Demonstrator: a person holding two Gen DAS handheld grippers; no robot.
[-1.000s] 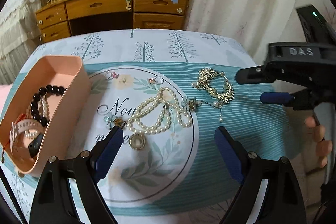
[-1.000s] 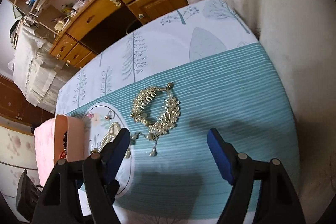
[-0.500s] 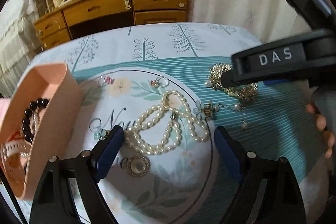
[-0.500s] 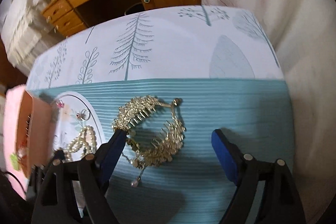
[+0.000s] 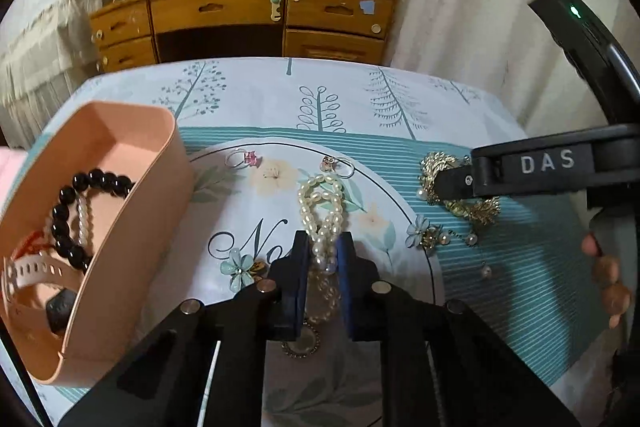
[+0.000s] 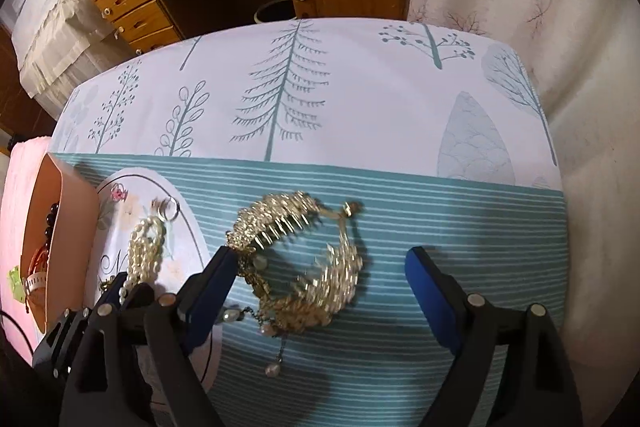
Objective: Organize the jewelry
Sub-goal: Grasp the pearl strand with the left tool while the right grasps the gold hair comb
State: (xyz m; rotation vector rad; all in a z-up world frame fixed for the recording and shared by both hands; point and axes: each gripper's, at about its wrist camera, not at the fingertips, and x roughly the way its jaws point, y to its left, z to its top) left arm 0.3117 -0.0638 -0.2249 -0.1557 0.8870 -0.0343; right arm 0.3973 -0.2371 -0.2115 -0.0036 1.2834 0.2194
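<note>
My left gripper (image 5: 322,247) is shut on the pearl necklace (image 5: 322,203), which lies bunched on the round printed patch of the tablecloth; it also shows in the right wrist view (image 6: 146,247). My right gripper (image 6: 320,269) is open, its fingers either side of the gold leaf bracelet (image 6: 312,267) on the teal stripes; the bracelet also shows in the left wrist view (image 5: 460,195). The peach box (image 5: 120,227) at left holds a black bead bracelet (image 5: 68,211), a small pearl strand and a white watch strap.
Two rings (image 5: 244,159) (image 5: 338,165), flower earrings (image 5: 238,267) (image 5: 420,233) and a round pendant (image 5: 300,343) lie around the necklace. A wooden desk (image 5: 248,15) stands beyond the table's far edge. A curtain (image 5: 460,7) hangs at right.
My left gripper moved forward and closed on the pearl necklace, bunching it. My right gripper came down closer over the gold bracelet, still open.
</note>
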